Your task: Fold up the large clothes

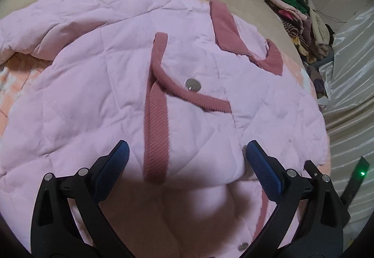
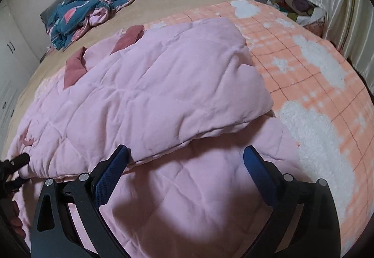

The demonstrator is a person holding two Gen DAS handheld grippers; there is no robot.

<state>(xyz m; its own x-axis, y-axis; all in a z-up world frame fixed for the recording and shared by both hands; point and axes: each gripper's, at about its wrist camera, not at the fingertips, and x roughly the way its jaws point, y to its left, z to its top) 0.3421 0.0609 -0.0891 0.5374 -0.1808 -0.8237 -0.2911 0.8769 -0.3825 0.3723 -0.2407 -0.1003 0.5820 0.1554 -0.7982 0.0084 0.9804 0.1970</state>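
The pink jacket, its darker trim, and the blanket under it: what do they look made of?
Pink jacket: thin matte woven shell over padding, judging by the diamond quilting and puffy creases. Trim: ribbed like corduroy, with fine parallel ridges. Snap: shiny, probably metal. Blanket: fuzzy fleece-like pile, orange check with white patches. Both grippers, left and right, hang open above it.

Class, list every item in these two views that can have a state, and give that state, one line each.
pink quilted jacket: spread on the bed, one part folded over, as the right wrist view shows
silver button: not fastened
left gripper: open, holding nothing, over the jacket
right gripper: open, holding nothing
blue patterned garment: crumpled, unfolded
clothes pile: loosely stacked
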